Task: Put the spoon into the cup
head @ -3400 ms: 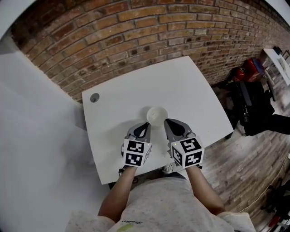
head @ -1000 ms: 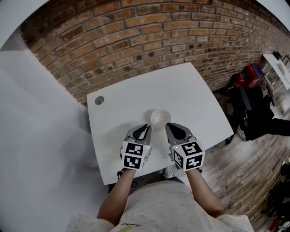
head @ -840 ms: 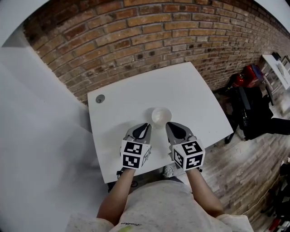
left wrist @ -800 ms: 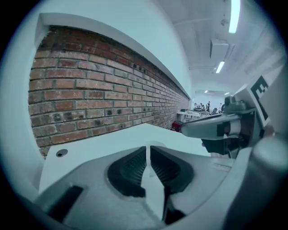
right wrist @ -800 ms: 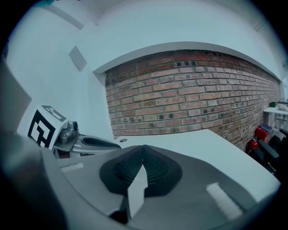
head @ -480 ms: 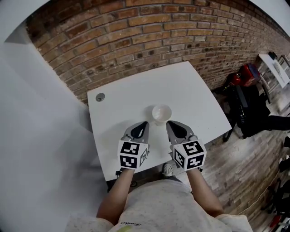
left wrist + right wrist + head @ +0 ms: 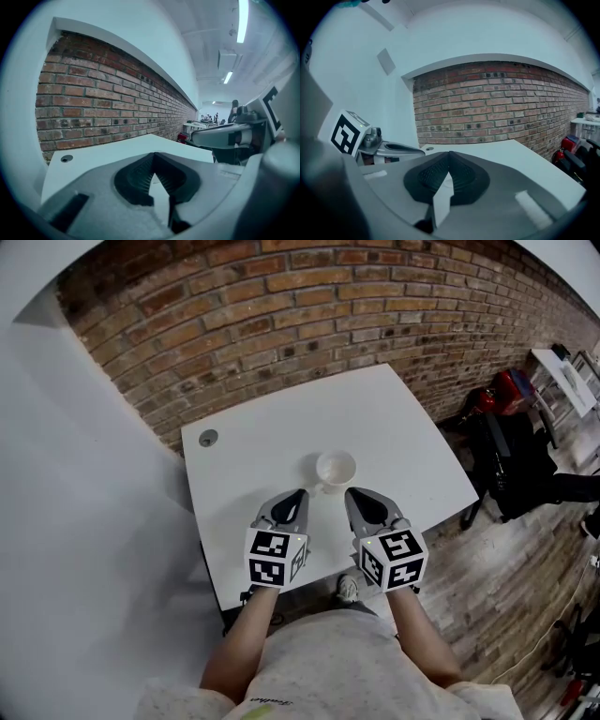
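Observation:
A white cup (image 7: 336,468) stands upright near the middle of the white table (image 7: 375,418). No spoon shows in any view. In the head view my left gripper (image 7: 300,493) and right gripper (image 7: 352,492) sit side by side just short of the cup, one on each side of it. Both are shut, tips together, with nothing seen between them. The left gripper view shows its own jaws (image 7: 152,155) closed and the right gripper (image 7: 229,136) beside them. The right gripper view shows its jaws (image 7: 449,153) closed; the cup is hidden behind them.
A round cable hole (image 7: 208,438) sits at the table's far left corner. A brick wall (image 7: 281,306) runs behind the table. Black bags and a red thing (image 7: 511,427) lie on the wooden floor to the right. A white wall (image 7: 84,521) is on the left.
The head camera shifted a little, so table and cup sit slightly higher in the view. Both grippers stay shut, side by side in front of the cup.

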Demonstrator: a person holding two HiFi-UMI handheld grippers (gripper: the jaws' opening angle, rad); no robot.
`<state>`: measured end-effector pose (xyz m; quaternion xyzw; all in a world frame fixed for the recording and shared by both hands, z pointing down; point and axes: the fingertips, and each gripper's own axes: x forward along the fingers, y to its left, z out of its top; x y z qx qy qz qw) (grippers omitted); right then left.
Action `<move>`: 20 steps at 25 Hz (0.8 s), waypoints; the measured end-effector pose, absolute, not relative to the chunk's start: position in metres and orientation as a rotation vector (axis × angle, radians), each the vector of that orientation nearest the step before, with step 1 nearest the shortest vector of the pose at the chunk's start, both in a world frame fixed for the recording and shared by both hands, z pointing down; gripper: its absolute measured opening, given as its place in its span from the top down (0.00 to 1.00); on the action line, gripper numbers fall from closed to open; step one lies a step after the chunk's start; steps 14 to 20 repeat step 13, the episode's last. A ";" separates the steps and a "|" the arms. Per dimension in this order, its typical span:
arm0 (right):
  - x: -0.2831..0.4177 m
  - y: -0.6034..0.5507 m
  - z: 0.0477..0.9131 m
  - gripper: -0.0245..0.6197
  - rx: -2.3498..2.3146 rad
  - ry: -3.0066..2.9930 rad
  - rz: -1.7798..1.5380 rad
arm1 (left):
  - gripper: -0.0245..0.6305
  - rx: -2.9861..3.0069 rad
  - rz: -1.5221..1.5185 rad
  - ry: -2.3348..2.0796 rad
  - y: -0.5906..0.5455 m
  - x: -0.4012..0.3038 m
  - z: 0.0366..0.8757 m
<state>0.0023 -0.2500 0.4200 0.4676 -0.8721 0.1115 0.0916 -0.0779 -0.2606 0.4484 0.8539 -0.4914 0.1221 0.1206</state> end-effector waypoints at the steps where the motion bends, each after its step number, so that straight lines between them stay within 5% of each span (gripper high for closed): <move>1: 0.002 -0.249 0.420 0.95 1.389 -2.591 0.331 | 0.96 2.494 0.359 -1.434 -0.259 -0.078 0.449; 20: 0.005 -0.244 0.417 0.95 1.382 -2.592 0.336 | 0.96 2.489 0.382 -1.421 -0.254 -0.072 0.451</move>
